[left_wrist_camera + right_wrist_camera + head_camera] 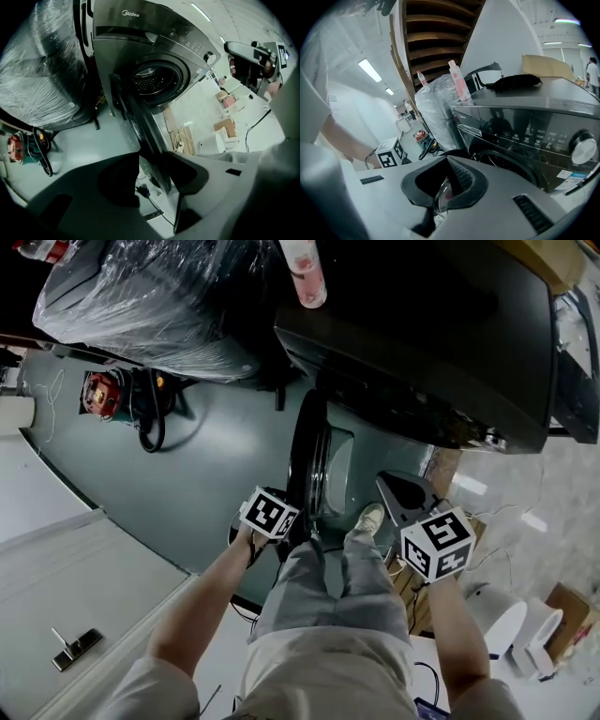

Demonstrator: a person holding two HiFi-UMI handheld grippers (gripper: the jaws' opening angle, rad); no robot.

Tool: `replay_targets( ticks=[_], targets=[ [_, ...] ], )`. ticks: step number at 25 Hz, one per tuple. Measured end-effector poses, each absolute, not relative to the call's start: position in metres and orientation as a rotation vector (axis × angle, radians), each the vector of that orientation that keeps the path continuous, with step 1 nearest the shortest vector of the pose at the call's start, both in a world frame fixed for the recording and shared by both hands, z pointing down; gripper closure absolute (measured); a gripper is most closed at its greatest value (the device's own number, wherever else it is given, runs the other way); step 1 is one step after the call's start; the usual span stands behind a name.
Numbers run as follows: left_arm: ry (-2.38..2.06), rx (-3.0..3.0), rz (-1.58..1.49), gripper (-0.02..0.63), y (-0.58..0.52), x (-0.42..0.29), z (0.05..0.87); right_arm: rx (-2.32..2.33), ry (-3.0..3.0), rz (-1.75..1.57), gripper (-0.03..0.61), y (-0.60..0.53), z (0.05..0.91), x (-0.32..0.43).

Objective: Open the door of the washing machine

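The dark front-loading washing machine (pixel 422 343) stands at the top of the head view. Its round door (pixel 309 465) is swung wide open and seen edge-on. In the left gripper view the drum opening (pixel 154 79) is bare and the door's edge (pixel 140 122) runs down into the gap between my left gripper's (pixel 153 157) jaws. These stand apart, with floor showing beside the door. In the head view only its marker cube (pixel 270 514) shows, beside the door's edge. My right gripper (pixel 392 487) hovers right of the door, tips together on nothing, facing the machine's front (pixel 534 136).
A plastic-wrapped appliance (pixel 159 306) stands left of the machine, with a red tool (pixel 101 393) and a hose on the floor. A pink bottle (pixel 305 273) sits on top. The person's legs and shoe (pixel 368 518) are beside the door. Boxes (pixel 567 615) lie at the right.
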State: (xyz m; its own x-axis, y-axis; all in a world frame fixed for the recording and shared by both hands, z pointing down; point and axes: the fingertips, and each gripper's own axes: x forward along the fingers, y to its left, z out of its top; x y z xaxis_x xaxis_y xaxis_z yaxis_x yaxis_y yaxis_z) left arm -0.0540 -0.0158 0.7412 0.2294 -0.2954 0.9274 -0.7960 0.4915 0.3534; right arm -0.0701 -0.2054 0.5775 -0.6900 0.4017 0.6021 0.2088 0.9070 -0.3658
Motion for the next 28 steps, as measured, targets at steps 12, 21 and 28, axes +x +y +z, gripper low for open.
replay_targets(
  ticks=[12, 21, 28],
  targets=[
    [-1.274, 1.211, 0.638, 0.426, 0.072, -0.113, 0.753, -0.405, -2.372, 0.336, 0.553, -0.146, 0.574, -0.117],
    [-1.238, 1.262, 0.744, 0.431, 0.119, -0.176, 0.762, -0.456, -2.350, 0.327, 0.553, -0.091, 0.582, -0.147],
    [-1.216, 1.306, 0.843, 0.437, 0.140, -0.224, 0.765, -0.495, -2.326, 0.302, 0.553, -0.066, 0.588, -0.175]
  ],
)
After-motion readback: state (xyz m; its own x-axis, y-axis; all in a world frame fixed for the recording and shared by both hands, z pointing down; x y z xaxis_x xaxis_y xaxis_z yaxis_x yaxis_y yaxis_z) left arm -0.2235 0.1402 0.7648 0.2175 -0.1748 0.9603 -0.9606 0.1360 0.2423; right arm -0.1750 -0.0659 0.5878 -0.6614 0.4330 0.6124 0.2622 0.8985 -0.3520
